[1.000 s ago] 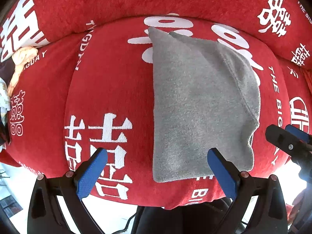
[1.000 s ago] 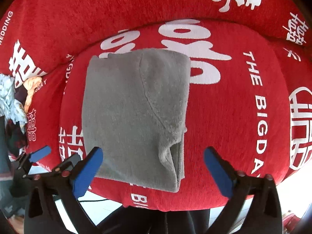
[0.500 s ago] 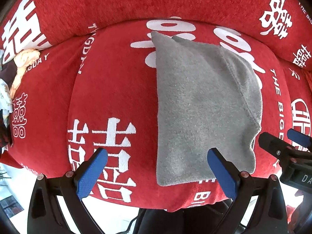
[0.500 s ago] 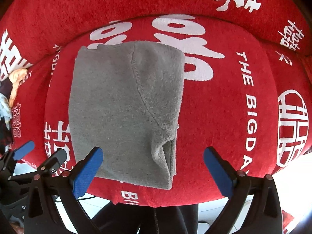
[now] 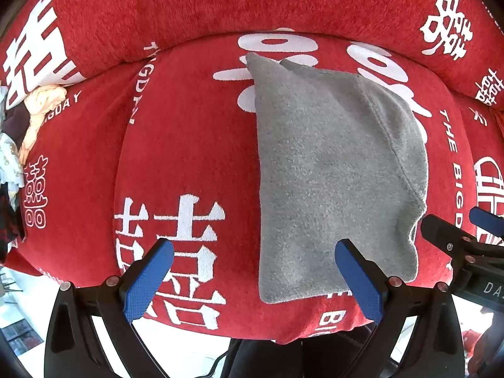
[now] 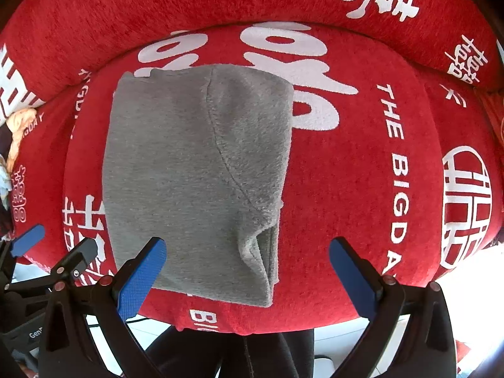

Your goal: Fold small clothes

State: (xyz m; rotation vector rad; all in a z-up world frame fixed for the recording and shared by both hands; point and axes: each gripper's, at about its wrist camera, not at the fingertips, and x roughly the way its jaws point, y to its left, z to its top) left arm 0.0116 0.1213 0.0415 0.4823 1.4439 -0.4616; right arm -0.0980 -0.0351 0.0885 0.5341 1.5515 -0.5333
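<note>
A grey fleece garment [image 5: 334,170] lies folded flat on the red cushion [image 5: 189,145], with a curved seam running down its right half. In the right wrist view the same grey garment [image 6: 195,176] fills the left centre. My left gripper [image 5: 252,271] hangs open over the cushion's front edge, its right blue pad above the garment's near hem. My right gripper [image 6: 247,267] is open too, straddling the garment's near right corner, nothing held. Each gripper shows at the edge of the other's view: right one [image 5: 463,236], left one [image 6: 53,252].
The red cushion carries white printed characters and lettering, with a red backrest [image 5: 252,3] behind it. A heap of other clothes [image 5: 34,110] lies at the far left. Below the cushion's front edge are pale floor [image 5: 189,352] and a person's dark trousers [image 6: 233,356].
Both grippers have drifted slightly, so the garment sits a little further right in the left view and lower in the right view. The garment itself has not moved, and both jaws stay open.
</note>
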